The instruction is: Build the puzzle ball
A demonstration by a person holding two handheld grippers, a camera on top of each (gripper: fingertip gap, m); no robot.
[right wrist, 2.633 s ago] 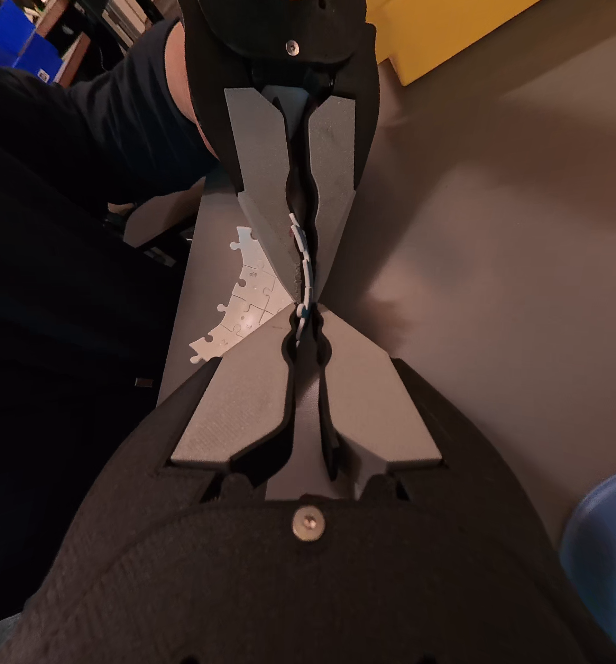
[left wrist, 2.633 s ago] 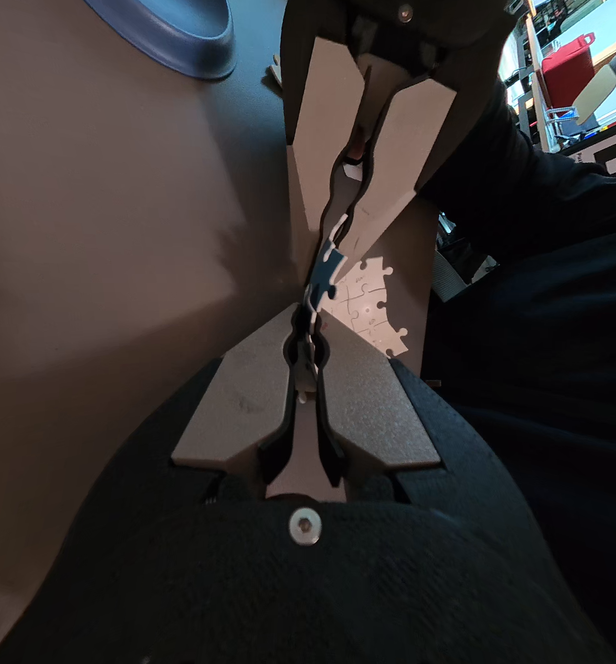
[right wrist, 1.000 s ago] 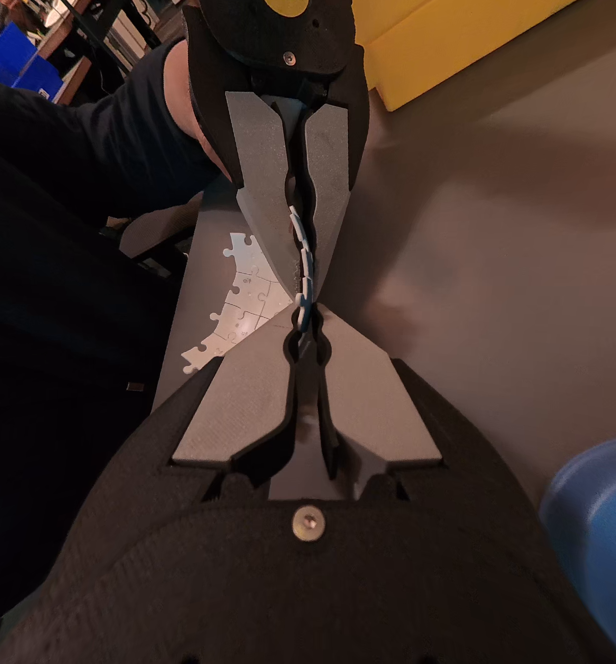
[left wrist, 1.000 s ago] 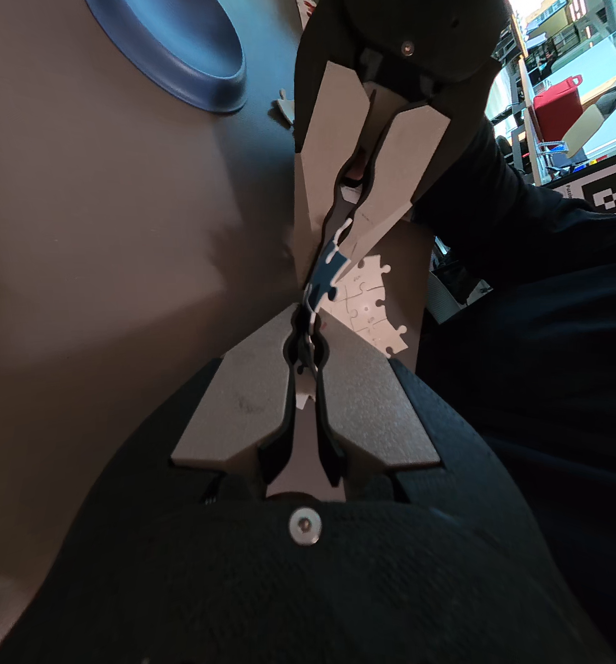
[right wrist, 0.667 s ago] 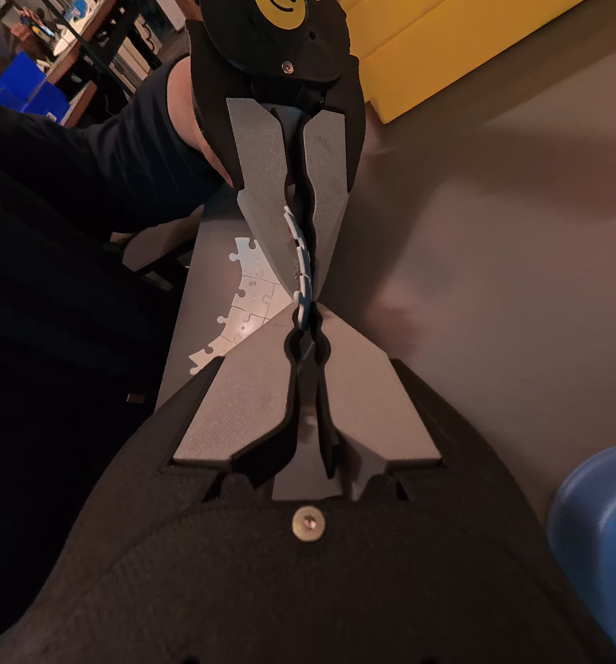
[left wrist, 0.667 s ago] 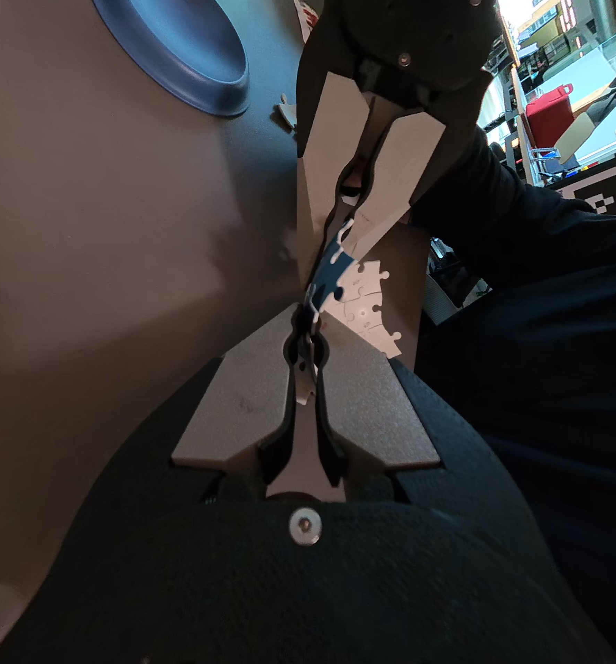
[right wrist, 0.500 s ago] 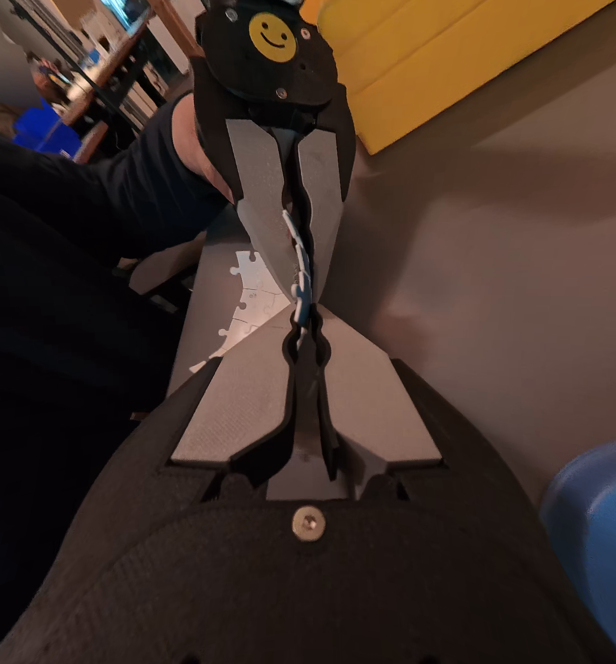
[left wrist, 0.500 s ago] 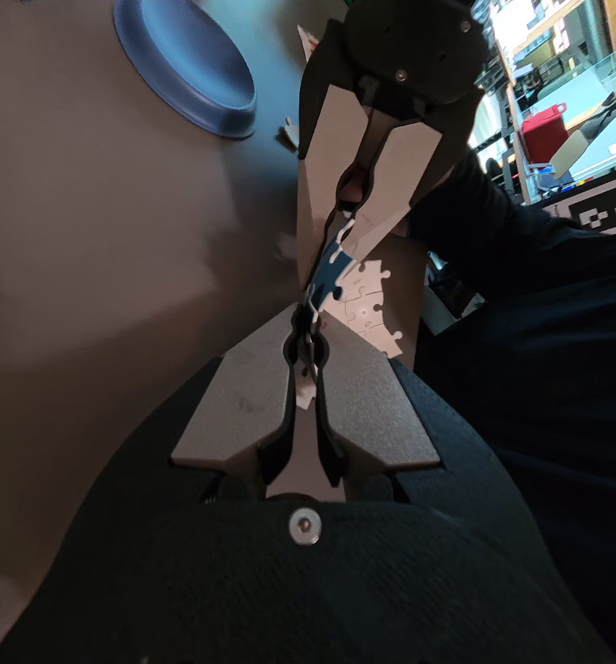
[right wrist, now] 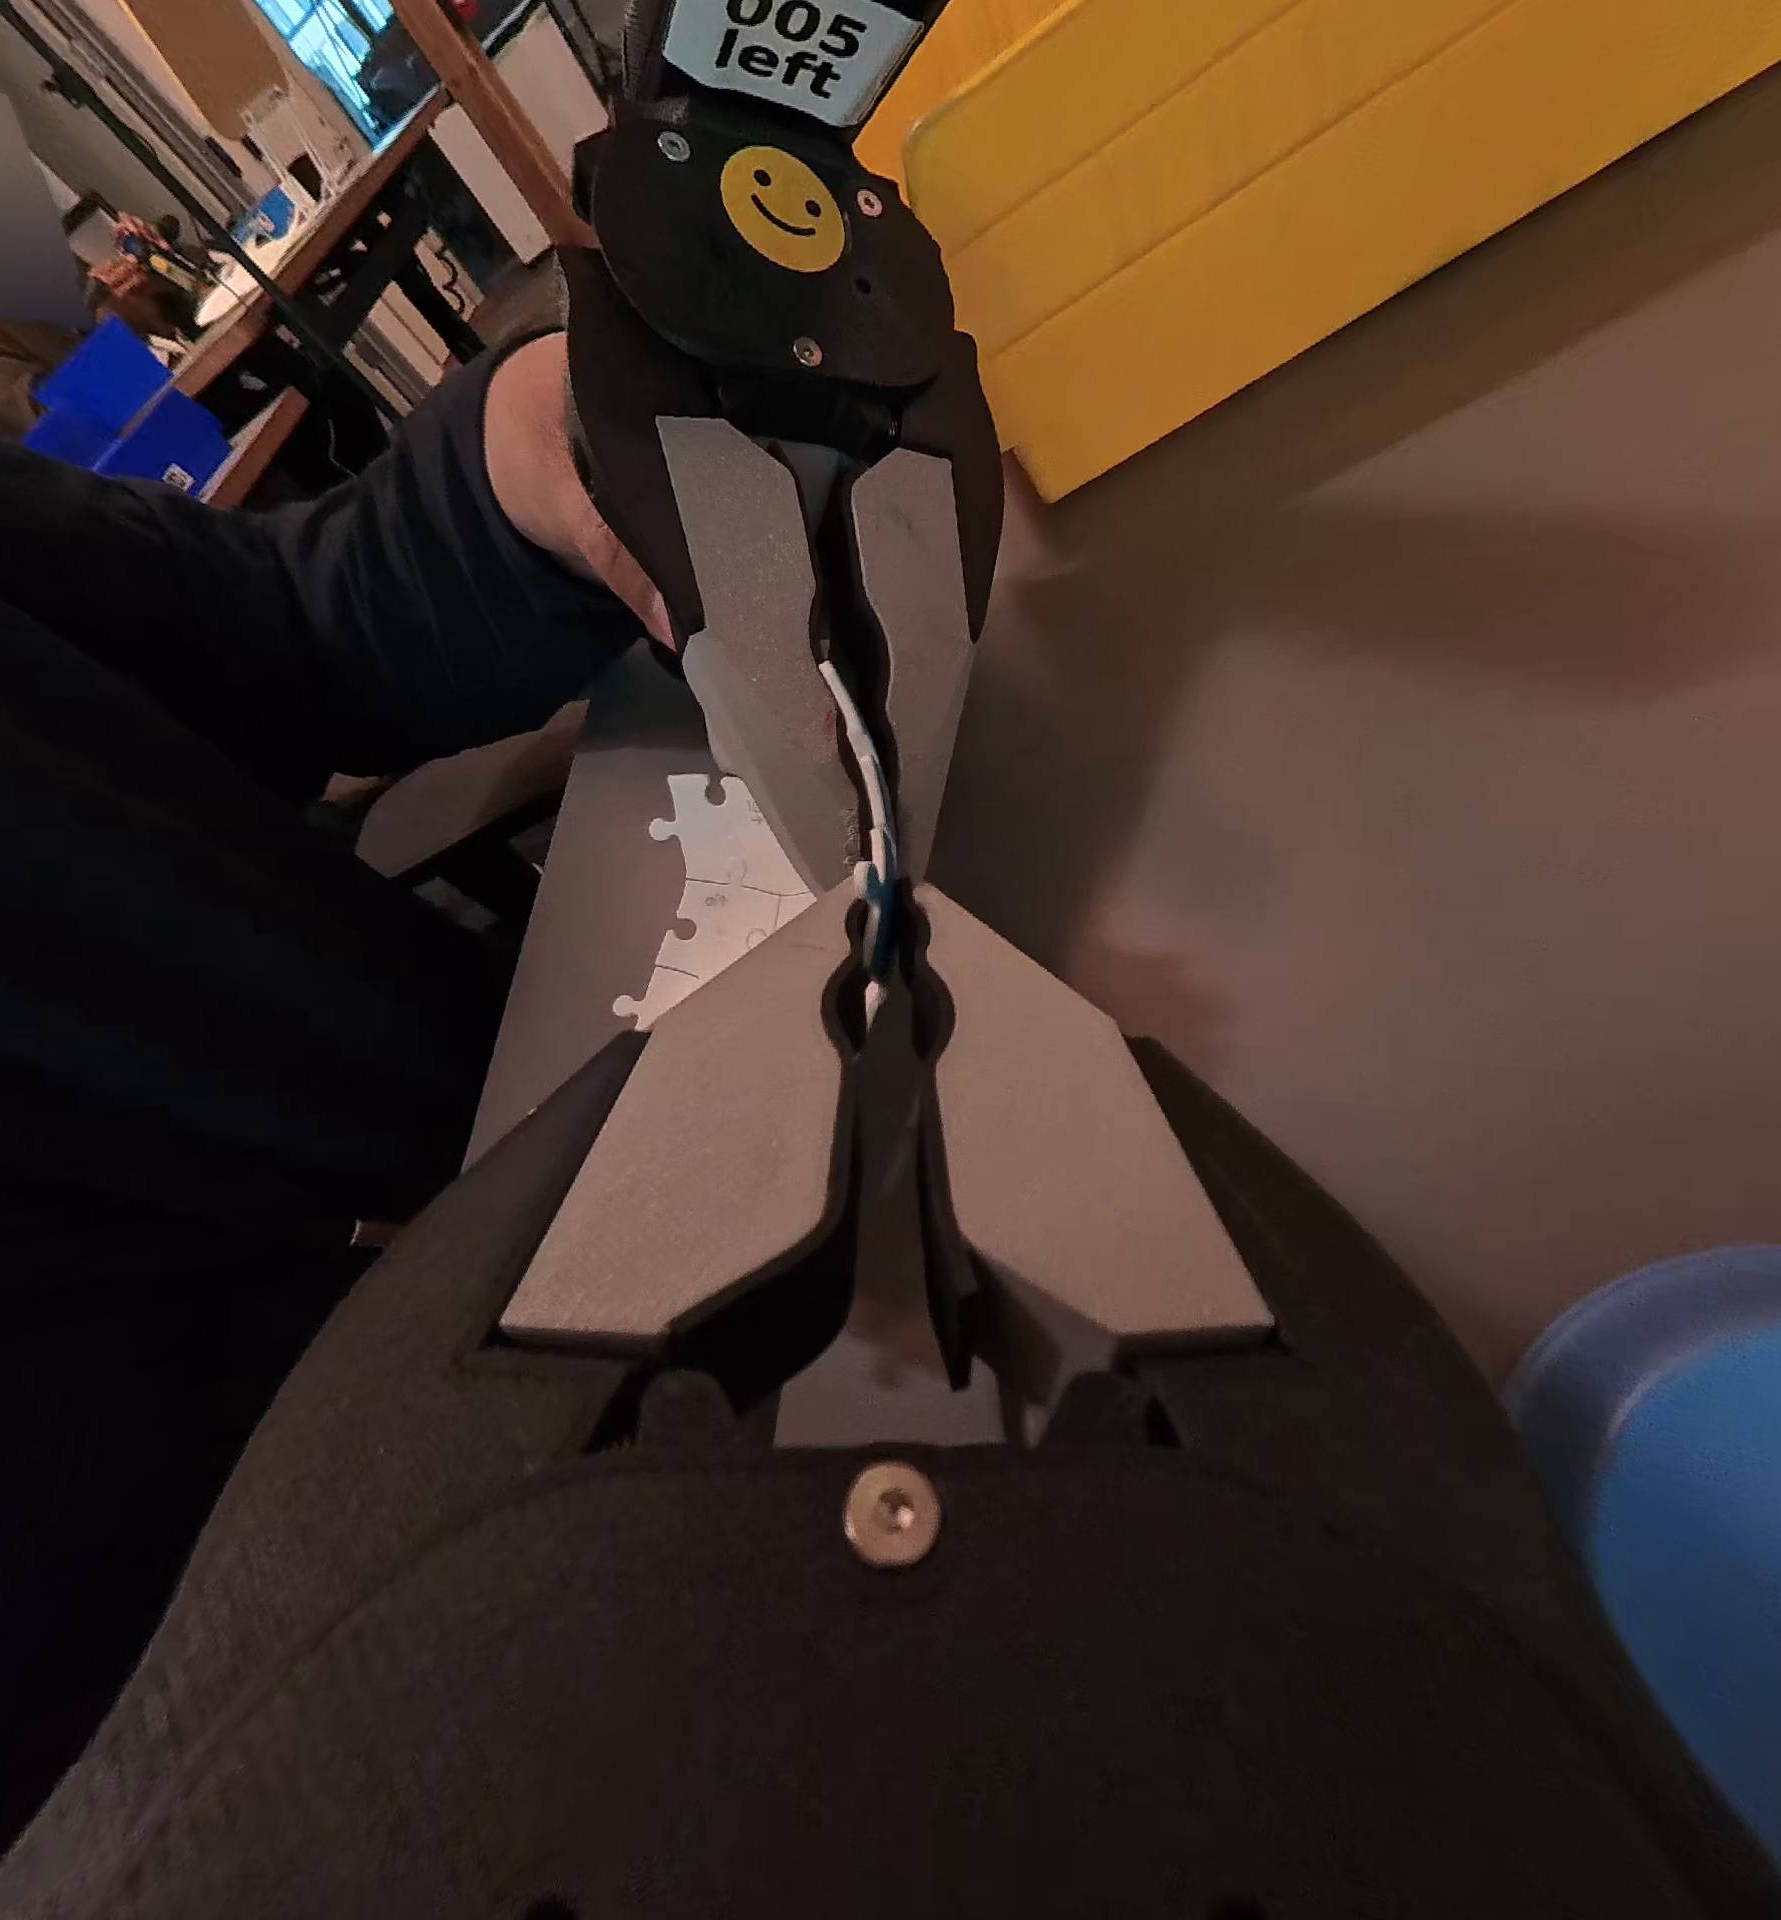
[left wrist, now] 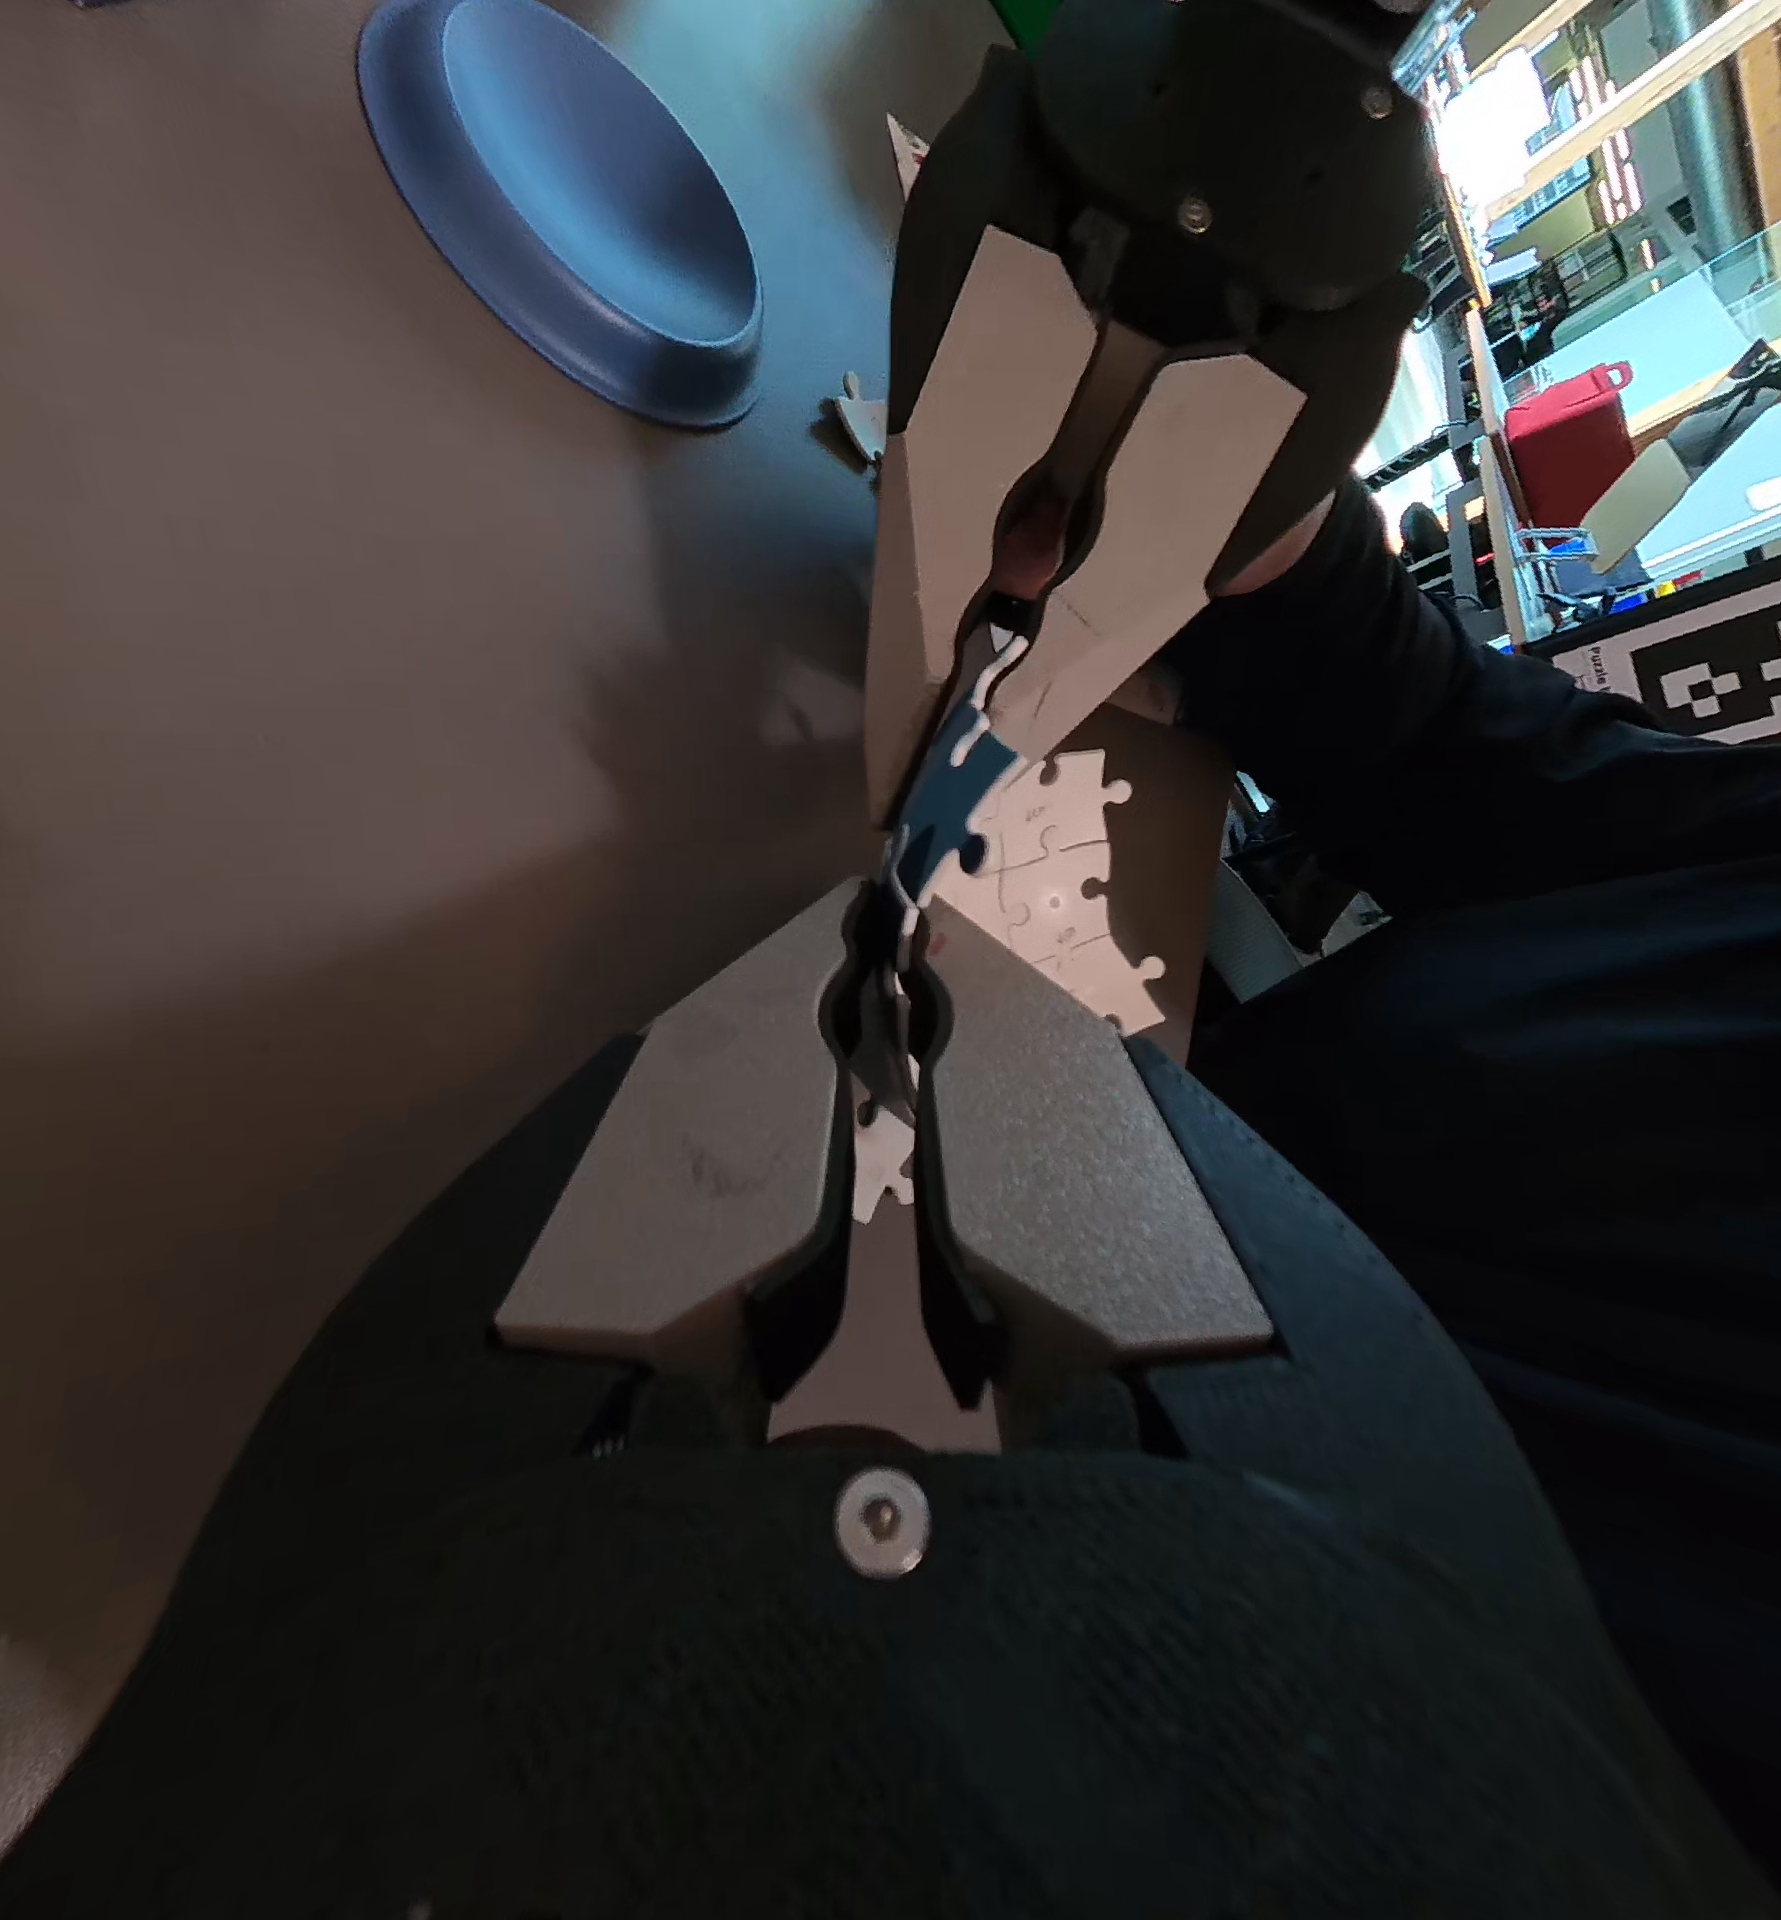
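Note:
My two grippers meet tip to tip above the brown table (left wrist: pixel 242 727). My left gripper (left wrist: pixel 891 899) is shut on a white and dark puzzle piece (left wrist: pixel 881 1169) that runs back between its fingers. My right gripper (left wrist: pixel 959 779) comes down from above, shut on a blue puzzle piece (left wrist: pixel 948 800) that touches the left one's piece at the tips. In the right wrist view my right gripper (right wrist: pixel 881 909) and left gripper (right wrist: pixel 875 868) pinch the curved pieces (right wrist: pixel 865 758) edge-on. A curved white strip of joined pieces (left wrist: pixel 1068 894) lies on the table below; it also shows in the right wrist view (right wrist: pixel 720 883).
A blue bowl (left wrist: pixel 574 208) stands on the table beyond the grippers and shows at the right wrist view's lower right (right wrist: pixel 1717 1507). A loose puzzle piece (left wrist: pixel 858 421) lies near it. A yellow box (right wrist: pixel 1281 208) stands at the back. The person's dark sleeves flank the table edge. Both grippers' tips are close together, under 4 cm apart. The blue bowl (left wrist: pixel 574 208) is about equally far from each gripper, around 15 cm.
Both grippers have stayed shut and tip to tip while tilting up. More of the room and the other gripper's body now show. The blue piece shows more of its face.

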